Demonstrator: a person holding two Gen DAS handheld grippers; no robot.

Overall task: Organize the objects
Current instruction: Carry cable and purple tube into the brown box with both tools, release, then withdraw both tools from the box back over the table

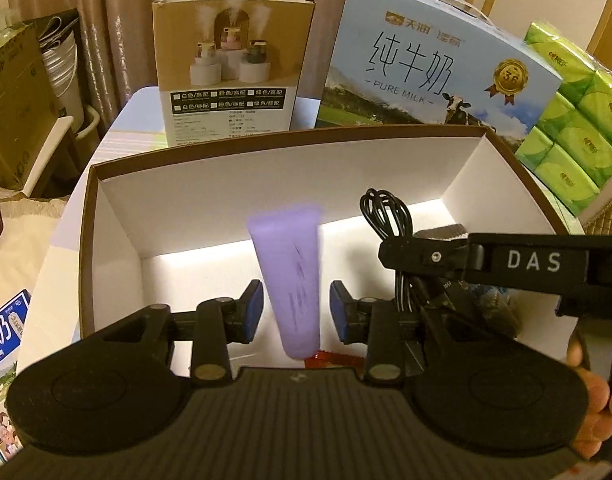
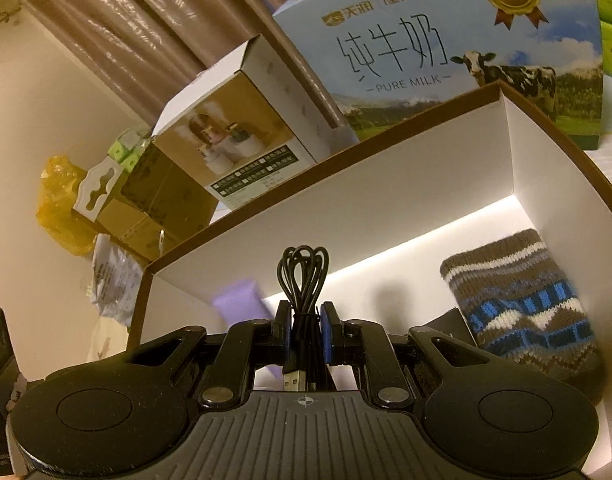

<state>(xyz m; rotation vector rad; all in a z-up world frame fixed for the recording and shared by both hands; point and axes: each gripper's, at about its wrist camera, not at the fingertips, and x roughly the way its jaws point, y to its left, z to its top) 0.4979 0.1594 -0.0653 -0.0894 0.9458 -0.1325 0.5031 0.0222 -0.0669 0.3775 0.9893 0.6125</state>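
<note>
A white cardboard box (image 1: 226, 184) with a brown rim fills the middle of both views. In the left wrist view a purple tube (image 1: 290, 280), motion-blurred, stands tilted inside the box between the fingers of my left gripper (image 1: 297, 310). That gripper is open, with a gap on each side of the tube. My right gripper (image 2: 305, 328) is shut on a coiled black USB cable (image 2: 304, 276), held over the box (image 2: 386, 200). The left wrist view shows the right gripper (image 1: 390, 252) coming in from the right with the cable (image 1: 386, 216). A knitted striped sock (image 2: 522, 300) lies in the box's right end.
Behind the box stand a humidifier carton (image 1: 230, 60), a blue milk case (image 1: 426, 68) and green tissue packs (image 1: 574, 120). A small milk carton (image 1: 2, 344) lies at the near left. A red packet (image 1: 334, 360) lies on the box floor. A hand (image 1: 594, 400) holds the right gripper's handle.
</note>
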